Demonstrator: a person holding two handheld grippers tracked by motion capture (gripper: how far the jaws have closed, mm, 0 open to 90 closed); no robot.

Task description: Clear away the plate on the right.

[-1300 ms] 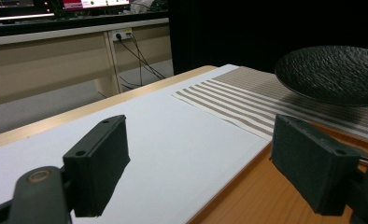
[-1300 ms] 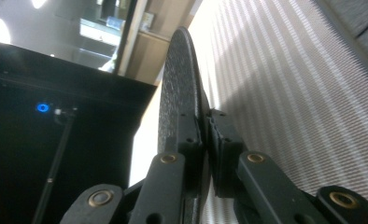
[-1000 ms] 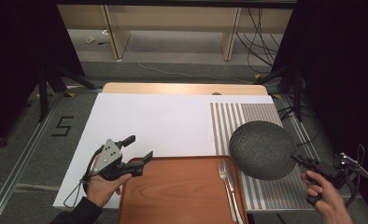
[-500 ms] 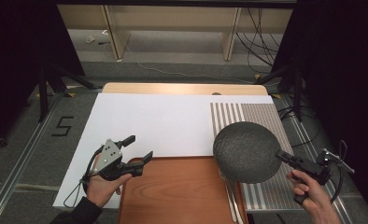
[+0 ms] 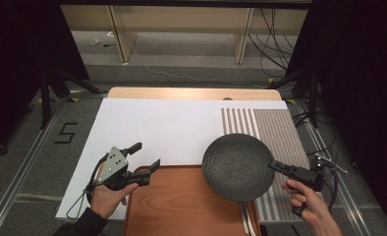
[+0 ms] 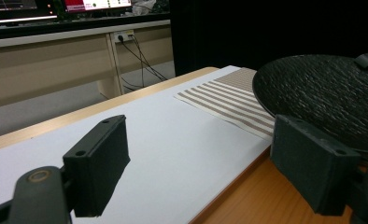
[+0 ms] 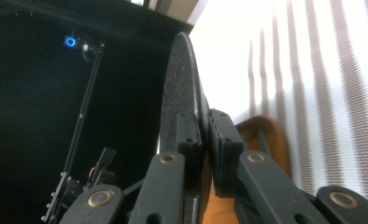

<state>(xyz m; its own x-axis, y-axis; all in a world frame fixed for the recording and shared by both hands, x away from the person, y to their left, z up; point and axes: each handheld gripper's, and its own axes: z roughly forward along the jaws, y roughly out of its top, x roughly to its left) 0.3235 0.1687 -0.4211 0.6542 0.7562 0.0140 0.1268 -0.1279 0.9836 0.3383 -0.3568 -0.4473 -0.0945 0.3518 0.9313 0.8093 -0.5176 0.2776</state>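
Both grippers sit at the near side of the table. Our right gripper (image 5: pixel 279 167) has its jaws pressed onto the rim of the dark textured plate (image 5: pixel 238 167); from the right gripper view we see the plate's rim (image 7: pixel 180 84) edge-on, pinched between the two black jaws. We hold the plate in the air, over the right end of the wooden tray (image 5: pixel 181 206) and the near edge of the striped placemat (image 5: pixel 275 132). Our left gripper (image 5: pixel 145 156) rests in our left hand (image 5: pixel 108 196) at the tray's near-left corner, jaws spread wide with nothing between them. In the left gripper view the white sheet (image 6: pixel 163 140) stretches away between its jaws, and the plate (image 6: pixel 327 98) hangs just beyond the right one
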